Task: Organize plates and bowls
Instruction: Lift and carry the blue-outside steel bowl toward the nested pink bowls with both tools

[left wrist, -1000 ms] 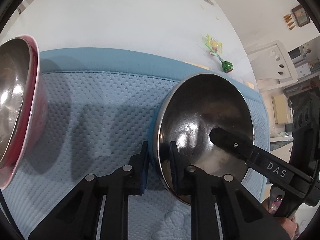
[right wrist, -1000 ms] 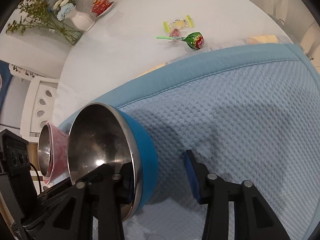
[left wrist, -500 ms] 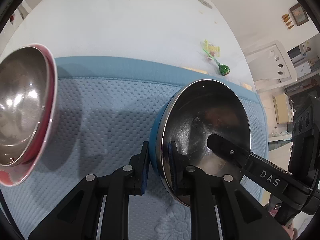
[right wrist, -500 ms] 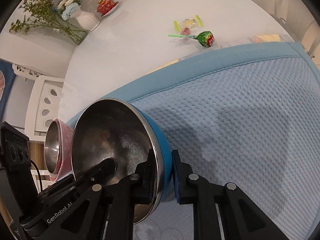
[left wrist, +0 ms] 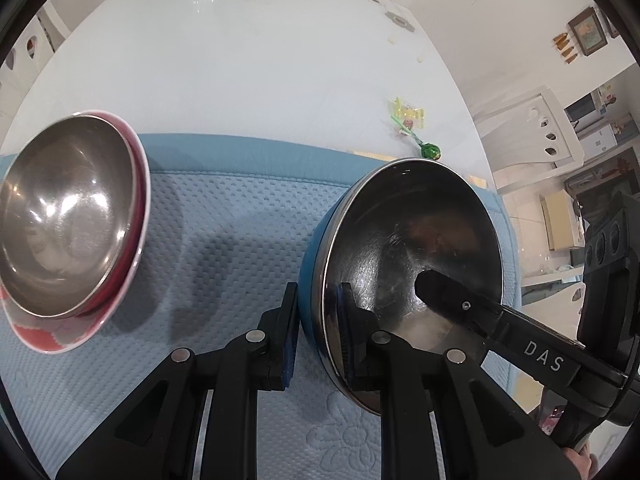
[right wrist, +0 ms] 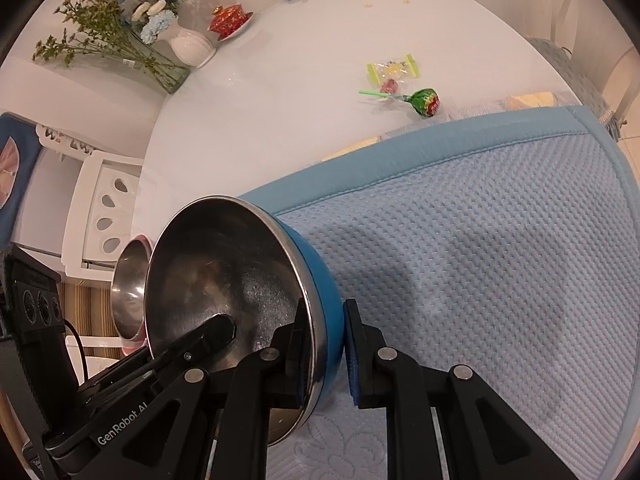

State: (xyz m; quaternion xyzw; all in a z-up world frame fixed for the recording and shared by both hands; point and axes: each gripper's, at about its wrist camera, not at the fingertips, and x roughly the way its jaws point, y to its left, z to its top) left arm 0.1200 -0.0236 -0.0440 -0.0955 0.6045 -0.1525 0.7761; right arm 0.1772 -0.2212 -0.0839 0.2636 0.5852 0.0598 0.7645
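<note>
left gripper (left wrist: 318,328), right gripper (right wrist: 324,344) clamp blue bowl (left wrist: 412,264) rim | labels: DAS, GenRobot.AI

White capitals reading "DAS" are showing on the black finger of your right gripper (left wrist: 460,308) as it is reaching into the blue bowl (left wrist: 412,272) in the left wrist view. In the right wrist view, your left gripper (right wrist: 212,332) is displaying "GenRobot.AI" in white along its black finger. The lollipop wrapper's (right wrist: 427,103) print is staying unreadable.
</note>
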